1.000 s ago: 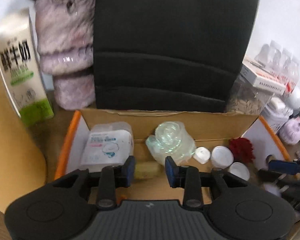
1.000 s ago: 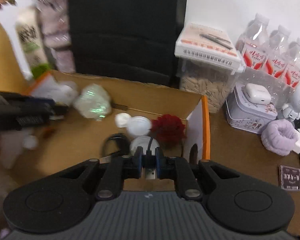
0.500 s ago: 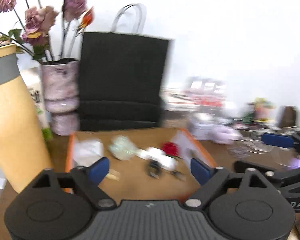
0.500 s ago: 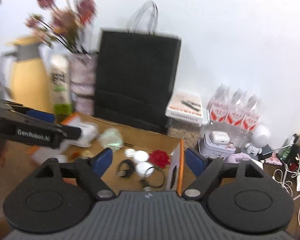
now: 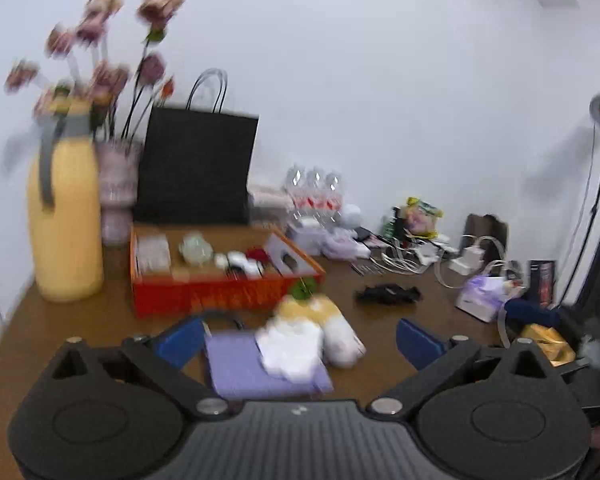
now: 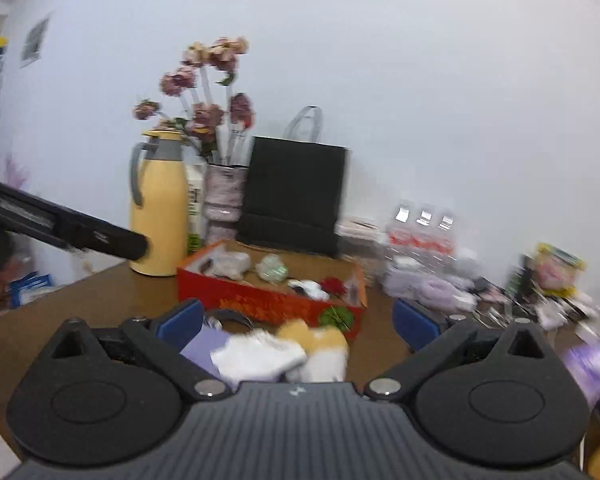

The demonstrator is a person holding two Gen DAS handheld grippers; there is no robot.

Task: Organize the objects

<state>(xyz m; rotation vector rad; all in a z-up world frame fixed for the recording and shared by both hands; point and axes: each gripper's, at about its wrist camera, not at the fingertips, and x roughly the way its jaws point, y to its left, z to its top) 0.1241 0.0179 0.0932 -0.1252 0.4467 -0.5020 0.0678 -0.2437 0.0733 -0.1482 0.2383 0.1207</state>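
Both grippers hang high above the brown table (image 5: 380, 304) with nothing in them; the left gripper (image 5: 300, 340) has its blue pads (image 5: 180, 338) spread wide, and the right gripper (image 6: 296, 326) shows the same wide gap, jaws fully apart and empty; the orange box (image 5: 220, 294) sits at twelve o'clock from the left gripper, a touch toward eleven, already holding a wipes pack, a crumpled clear wrapper, some white lids and a red flower; just this side of it, a small loose pile waits on the table: a purple cloth (image 5: 252, 364) with something white and soft (image 5: 290, 346) lying on top, and a yellow-and-white plush thing (image 5: 328, 324) touching it at two o'clock; from the right wrist view that same pile sits dead ahead at twelve o'clock, close in under the fingers, with the box just beyond it; both views are smeared, so finer detail is beyond telling; my read is that the next pick comes from this pile, and the way to do it well is to settle first, then come straight down on the top item alone, pads either side of its bulk, closing gently since it looks soft and will squash; taking the top layer first should keep the purple cloth from dragging along; the black item (image 5: 386, 293) at two o'clock, well apart, can wait.
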